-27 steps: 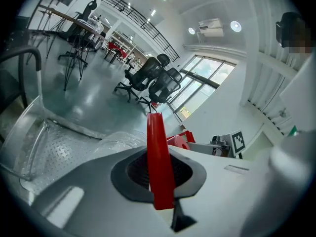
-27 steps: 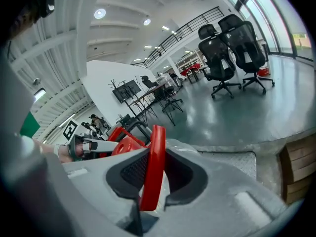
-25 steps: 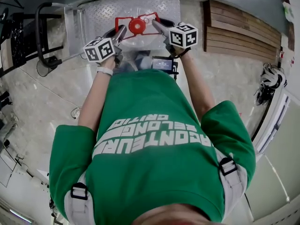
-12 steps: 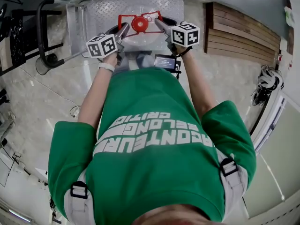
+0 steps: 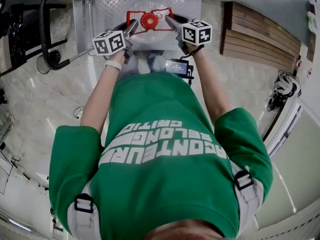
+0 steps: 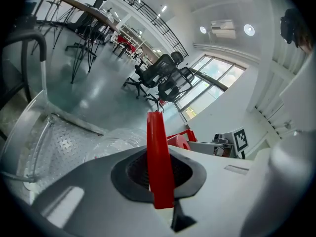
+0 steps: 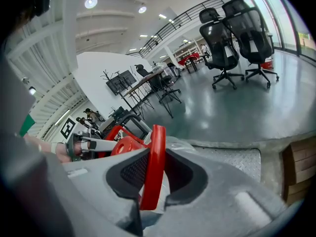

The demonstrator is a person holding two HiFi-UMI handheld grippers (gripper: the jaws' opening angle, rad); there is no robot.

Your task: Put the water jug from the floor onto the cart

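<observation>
The water jug (image 5: 150, 37) sits at the top centre of the head view, over the near part of the cart (image 5: 115, 4), whose diamond-plate deck fills the upper middle of that frame. Whether the jug's base rests on the deck cannot be made out. Its red cap (image 5: 149, 20) points toward the camera, and a red handle frame (image 6: 158, 157) runs round the cap. The left gripper (image 5: 133, 29) reaches in from the lower left and has its jaws pressed onto the frame's left side; in its own view the red strip stands upright between the dark pads. The right gripper (image 5: 170, 21) comes in from the lower right and pinches the frame's right side in the same way, the strip leaning slightly between its pads. The cart's black push bar (image 5: 43, 31) curves down the upper left of the head view. Wooden planks (image 5: 260, 31) lie on the floor at the upper right. The person's green shirt (image 5: 165, 184) fills the lower half. Office chairs (image 7: 232, 33) stand in the background at the top right of the right gripper view.
</observation>
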